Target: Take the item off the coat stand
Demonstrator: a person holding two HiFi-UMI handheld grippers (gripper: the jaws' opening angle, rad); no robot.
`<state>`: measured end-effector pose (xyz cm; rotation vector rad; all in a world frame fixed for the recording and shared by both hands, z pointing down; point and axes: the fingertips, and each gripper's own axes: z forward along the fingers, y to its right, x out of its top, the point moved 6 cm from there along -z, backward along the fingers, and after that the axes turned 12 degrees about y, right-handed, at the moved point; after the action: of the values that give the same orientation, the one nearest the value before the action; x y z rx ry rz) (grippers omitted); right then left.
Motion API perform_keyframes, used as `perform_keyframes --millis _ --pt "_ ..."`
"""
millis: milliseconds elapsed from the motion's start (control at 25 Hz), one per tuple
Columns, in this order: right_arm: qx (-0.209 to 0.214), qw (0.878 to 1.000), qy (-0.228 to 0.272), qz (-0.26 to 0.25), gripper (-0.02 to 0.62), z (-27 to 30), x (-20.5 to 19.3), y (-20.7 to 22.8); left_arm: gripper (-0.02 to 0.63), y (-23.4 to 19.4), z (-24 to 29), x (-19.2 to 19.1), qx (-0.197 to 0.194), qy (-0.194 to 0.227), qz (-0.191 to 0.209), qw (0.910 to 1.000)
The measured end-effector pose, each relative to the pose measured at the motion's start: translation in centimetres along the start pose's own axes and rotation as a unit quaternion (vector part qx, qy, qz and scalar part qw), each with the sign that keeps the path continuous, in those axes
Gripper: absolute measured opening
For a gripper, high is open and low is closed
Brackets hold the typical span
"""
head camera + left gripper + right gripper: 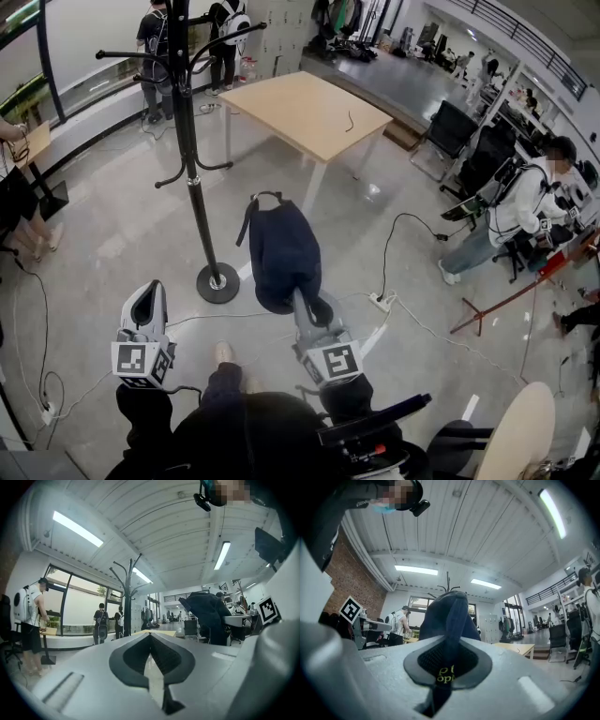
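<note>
A dark navy backpack (281,248) hangs in the air just right of the black coat stand (192,159), clear of its hooks. My right gripper (298,296) is shut on a strap at the bag's lower end. In the right gripper view the strap (449,634) runs between the closed jaws of the right gripper (449,641), and the bag's body (436,616) fills the space above. My left gripper (145,305) sits low at the left, near the stand's round base (217,281), shut with nothing in it. The left gripper view shows my left gripper (150,637), the coat stand (127,602) and the backpack (208,616).
A wooden table (309,112) stands behind the coat stand. Cables and a power strip (380,302) lie on the floor to the right. Black chairs (450,131) and a seated person (520,206) are at the right; other people stand at the back left. A round tabletop (525,431) is at the lower right.
</note>
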<state>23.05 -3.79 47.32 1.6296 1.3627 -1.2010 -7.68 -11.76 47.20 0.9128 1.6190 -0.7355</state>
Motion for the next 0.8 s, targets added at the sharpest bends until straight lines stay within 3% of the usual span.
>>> perform_keyframes --millis 800 --pt "0.005 1.0 0.013 0.009 0.018 -0.29 0.85 -0.55 0.003 0.17 -0.29 0.18 -0.009 -0.001 0.001 1.0"
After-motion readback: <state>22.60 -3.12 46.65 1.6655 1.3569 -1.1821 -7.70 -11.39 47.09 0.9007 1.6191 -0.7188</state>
